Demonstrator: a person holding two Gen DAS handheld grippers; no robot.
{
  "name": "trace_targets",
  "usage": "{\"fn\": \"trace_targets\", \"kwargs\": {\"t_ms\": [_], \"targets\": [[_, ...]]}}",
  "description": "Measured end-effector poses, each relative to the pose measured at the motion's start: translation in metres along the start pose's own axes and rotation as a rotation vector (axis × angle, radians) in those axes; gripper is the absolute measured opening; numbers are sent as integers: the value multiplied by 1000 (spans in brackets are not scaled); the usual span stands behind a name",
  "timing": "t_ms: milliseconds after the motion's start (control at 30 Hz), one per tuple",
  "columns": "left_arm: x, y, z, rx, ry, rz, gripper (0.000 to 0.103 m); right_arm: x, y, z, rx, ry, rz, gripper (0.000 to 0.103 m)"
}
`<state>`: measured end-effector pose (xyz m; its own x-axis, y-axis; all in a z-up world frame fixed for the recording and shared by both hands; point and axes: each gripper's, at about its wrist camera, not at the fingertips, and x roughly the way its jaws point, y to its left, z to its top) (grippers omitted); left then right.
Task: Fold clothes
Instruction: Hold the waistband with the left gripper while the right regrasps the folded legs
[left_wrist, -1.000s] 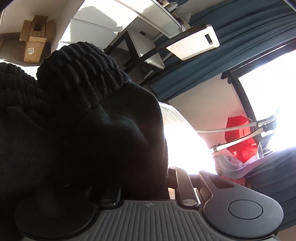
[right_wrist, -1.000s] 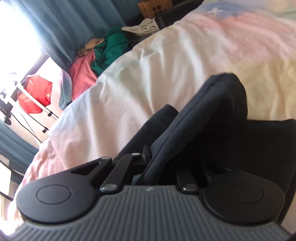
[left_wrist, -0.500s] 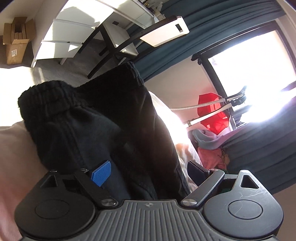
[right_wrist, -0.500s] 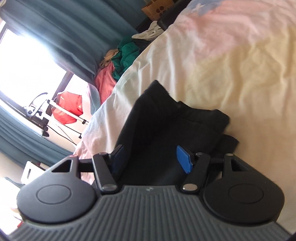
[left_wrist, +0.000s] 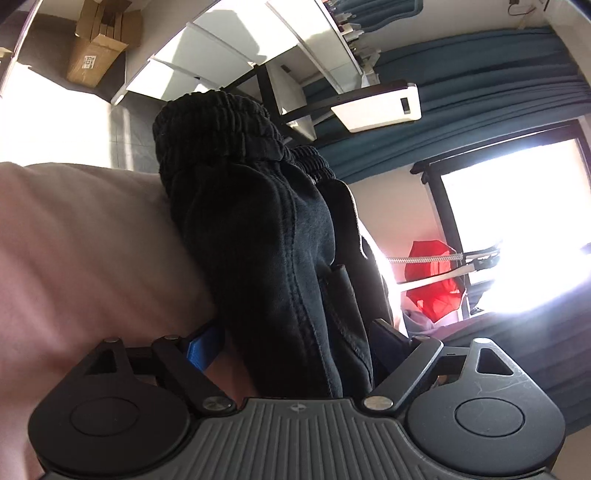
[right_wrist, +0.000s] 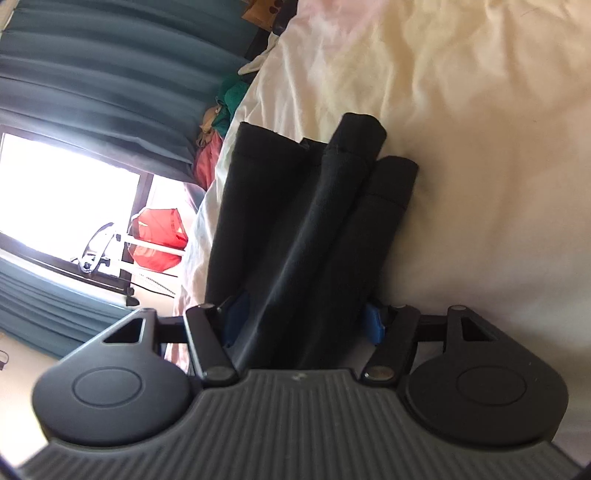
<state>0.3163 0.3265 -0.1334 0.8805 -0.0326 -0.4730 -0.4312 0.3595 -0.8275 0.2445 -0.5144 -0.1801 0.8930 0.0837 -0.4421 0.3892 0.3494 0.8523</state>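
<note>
Black cotton trousers (left_wrist: 266, 236) lie folded on the pale cream bedsheet (right_wrist: 461, 110), and both hand-held grippers sit low over them, tilted slightly downward. The left gripper (left_wrist: 295, 339) has just been closing a little; its jaws stand apart with the ribbed waistband end between them, the blue pad (left_wrist: 205, 345) clear of the cloth. The right gripper (right_wrist: 303, 317), which has just opened, stands wide around the leg end, whether its pads touch I cannot tell. Three hemmed leg ends show there, side by side. Beyond, one red garment (right_wrist: 159, 240) hangs on a rail by the window, near teal curtains (right_wrist: 92, 74).
</note>
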Motion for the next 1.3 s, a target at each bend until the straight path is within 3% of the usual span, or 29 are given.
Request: {"fn": "trace_targets", "kwargs": {"t_ms": [33, 67, 100, 167, 200, 300, 533, 667, 967, 1100, 1233, 1300], "targets": [[4, -1, -2, -9, -33, 21, 72, 6, 3, 0, -22, -23, -17, 65], [7, -2, -1, -28, -55, 41, 62, 12, 8, -1, -49, -44, -39, 64], [10, -3, 1, -49, -72, 58, 46, 17, 13, -2, -72, -64, -64, 57], [8, -4, 5, -76, -96, 82, 31, 23, 21, -1, -88, -90, -113, 34], [-1, -3, 8, -74, -98, 82, 25, 26, 25, -1, -97, -103, -138, 19], [-22, -17, 18, -21, -93, 91, 16, 22, 39, -1, -136, -148, -166, 12], [-97, -60, 33, 42, -54, 53, 15, -29, 59, 0, -154, -163, -150, 10], [-153, -67, 38, 66, -7, 55, 15, -72, 39, -7, -97, -140, -162, 10], [-280, -5, 44, 89, 109, 128, 15, -173, -29, -28, 44, -30, -164, 10], [-285, 46, 38, 84, 153, 198, 16, -188, -52, -31, 88, 31, -163, 10], [-290, 60, 29, 183, 158, 203, 22, -193, -73, -32, 116, 102, -134, 15], [-296, 57, 24, 251, 178, 196, 34, -204, -78, -35, 151, 88, -141, 25]]}}
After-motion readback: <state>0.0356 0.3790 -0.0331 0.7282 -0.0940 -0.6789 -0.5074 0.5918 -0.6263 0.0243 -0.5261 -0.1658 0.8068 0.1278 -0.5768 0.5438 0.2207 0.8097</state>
